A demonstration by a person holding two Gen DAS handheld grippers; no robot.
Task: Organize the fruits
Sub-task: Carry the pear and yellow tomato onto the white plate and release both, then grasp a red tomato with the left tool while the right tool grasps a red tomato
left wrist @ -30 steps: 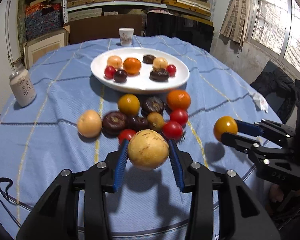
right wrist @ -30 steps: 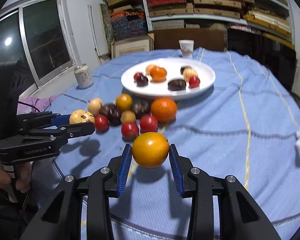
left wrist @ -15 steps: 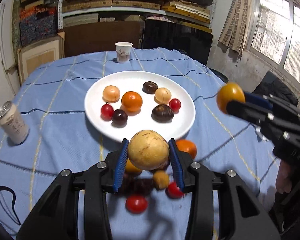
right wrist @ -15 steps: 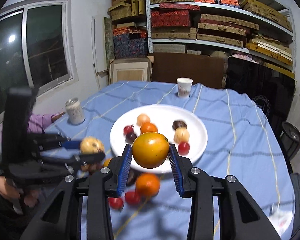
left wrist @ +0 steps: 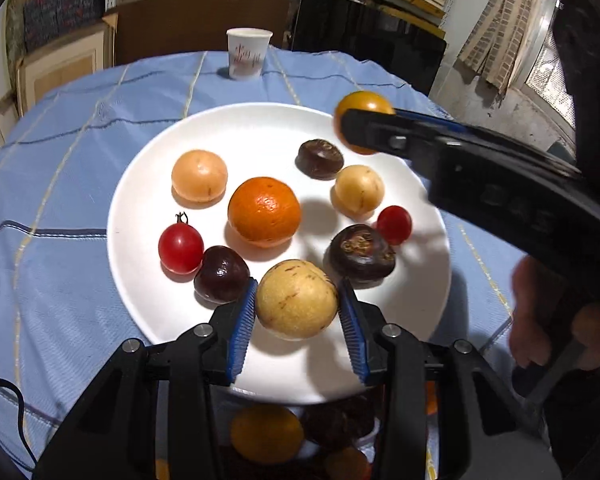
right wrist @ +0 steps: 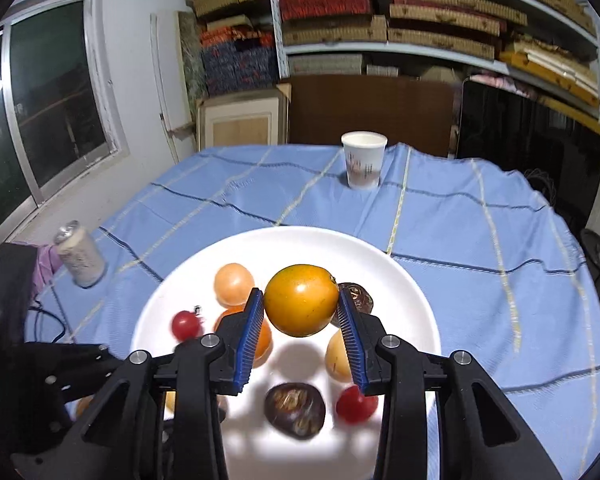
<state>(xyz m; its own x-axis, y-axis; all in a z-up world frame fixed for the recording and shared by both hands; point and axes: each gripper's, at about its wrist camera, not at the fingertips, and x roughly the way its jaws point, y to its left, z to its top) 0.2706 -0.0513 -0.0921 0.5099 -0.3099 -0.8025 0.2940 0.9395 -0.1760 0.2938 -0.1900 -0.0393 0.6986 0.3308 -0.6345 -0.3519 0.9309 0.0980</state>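
My left gripper [left wrist: 297, 300] is shut on a pale yellow fruit [left wrist: 296, 304] and holds it over the near part of the white plate [left wrist: 140, 184]. My right gripper [right wrist: 301, 312] is shut on an orange-yellow fruit [right wrist: 301, 305] above the plate [right wrist: 412, 300]; that fruit also shows in the left wrist view [left wrist: 360, 106] over the plate's far right rim. The plate holds an orange [left wrist: 264, 212], cherry tomatoes [left wrist: 180, 245], dark fruits [left wrist: 361, 253] and pale fruits [left wrist: 199, 176].
A paper cup [right wrist: 363, 160] stands at the far edge of the blue tablecloth [right wrist: 480, 232]. A can [right wrist: 78, 254] stands at the left. Loose fruits [left wrist: 266, 434] lie on the cloth just below my left gripper. Shelves and boxes stand behind the table.
Both grippers have moved forward from the loose fruit pile to above the plate, each still holding its fruit. The right gripper has swung in over the plate's far right side.
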